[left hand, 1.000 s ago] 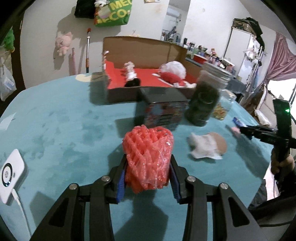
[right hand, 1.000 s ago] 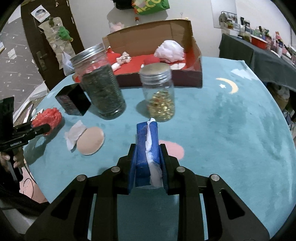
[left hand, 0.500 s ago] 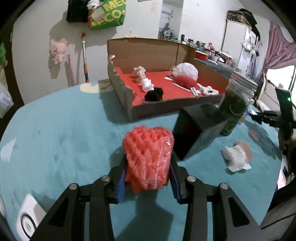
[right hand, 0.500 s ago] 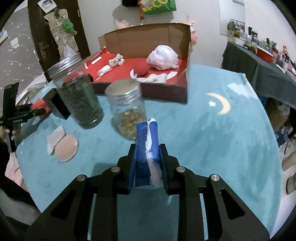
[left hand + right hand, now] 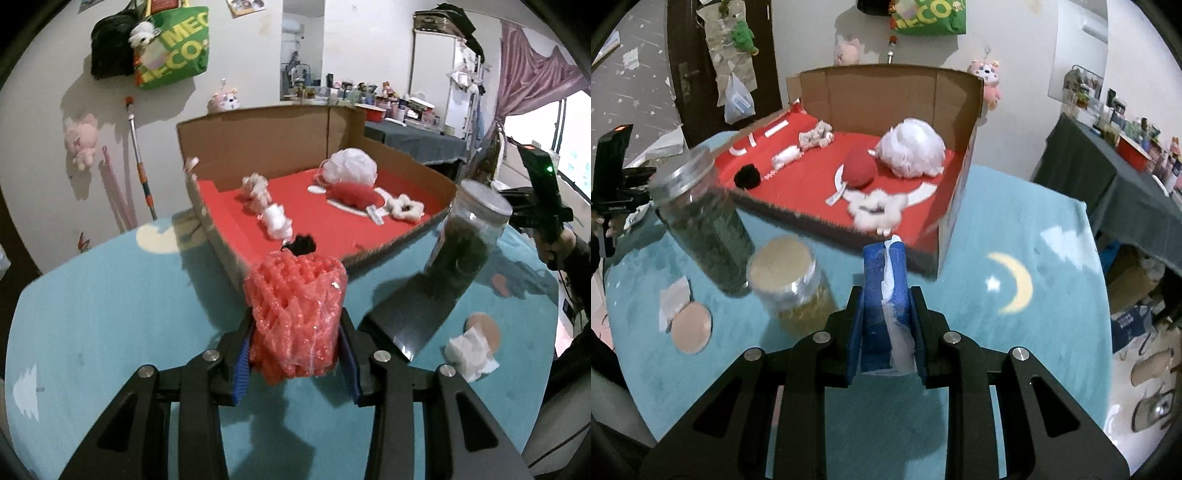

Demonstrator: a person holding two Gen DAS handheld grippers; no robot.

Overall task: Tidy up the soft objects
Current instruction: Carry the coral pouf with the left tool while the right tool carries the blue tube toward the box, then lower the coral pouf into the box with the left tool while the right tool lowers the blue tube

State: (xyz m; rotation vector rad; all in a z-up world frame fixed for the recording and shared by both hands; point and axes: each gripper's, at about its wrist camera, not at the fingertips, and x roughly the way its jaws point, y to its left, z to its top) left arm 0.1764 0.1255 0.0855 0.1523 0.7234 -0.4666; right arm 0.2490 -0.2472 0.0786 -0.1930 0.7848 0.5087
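Observation:
My left gripper [image 5: 293, 354] is shut on a red foam net [image 5: 295, 314], held above the teal table just short of the near wall of the cardboard box [image 5: 258, 144]. The box has a red floor and holds a white puff [image 5: 351, 166], a red pouch [image 5: 354, 194], white fluffy pieces [image 5: 275, 218] and a black pom [image 5: 301, 245]. My right gripper [image 5: 886, 328] is shut on a blue tissue pack [image 5: 882, 295], close to the box's front right corner [image 5: 945, 236]. A white tissue [image 5: 467, 349] lies on a tan pad [image 5: 484, 326].
A dark-filled jar [image 5: 465, 236] [image 5: 701, 221] and a jar with yellow contents [image 5: 792, 288] stand left of the right gripper. A black box [image 5: 410, 314] sits right of the left gripper. The teal table's edge curves close on the right [image 5: 1104, 295].
Both grippers have moved forward toward the cardboard box, each still holding its object. The box now looms larger in both views and the jars have slid to the side.

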